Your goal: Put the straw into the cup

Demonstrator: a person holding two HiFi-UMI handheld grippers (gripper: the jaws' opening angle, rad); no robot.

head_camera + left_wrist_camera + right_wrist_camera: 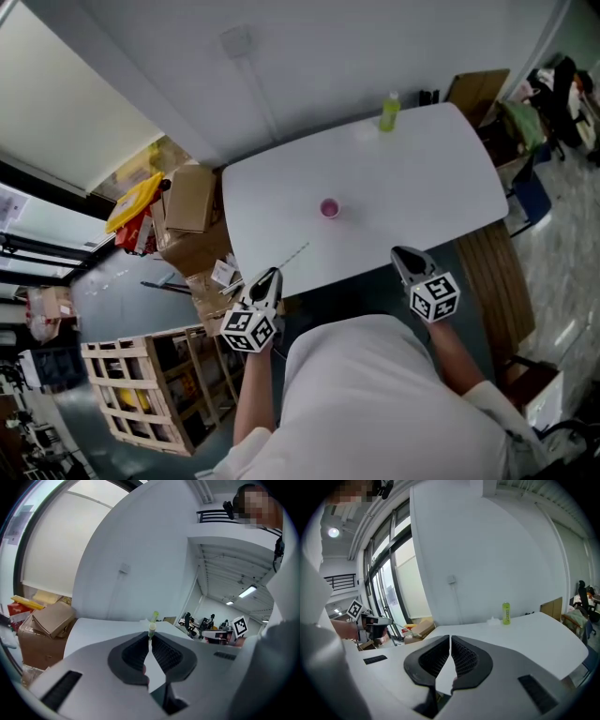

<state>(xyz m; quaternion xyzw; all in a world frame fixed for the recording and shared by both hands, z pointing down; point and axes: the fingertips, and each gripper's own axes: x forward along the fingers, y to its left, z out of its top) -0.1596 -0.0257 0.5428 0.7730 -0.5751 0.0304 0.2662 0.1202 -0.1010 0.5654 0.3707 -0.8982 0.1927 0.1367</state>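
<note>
**Colours on and around the white worktop**

We see a plain white worktop [403, 169] with a small pink cup [329, 207] and a yellow-green bottle [389, 112] on it. The straw [151, 629] is pale, off-white. The left claw [151, 638] and the right claw [450, 640] are both light grey, with black ribbed pads [133, 654] inside. Each carries a cube [249, 330] patterned in black-and-white squares. The person's shirt [375, 394] is white. We also find brown cardboard boxes [191, 197], a yellow and red bundle [134, 204] and a pale wooden crate [131, 375]. The wall [309, 66] is white and the floor [112, 291] is bluish grey.
</note>
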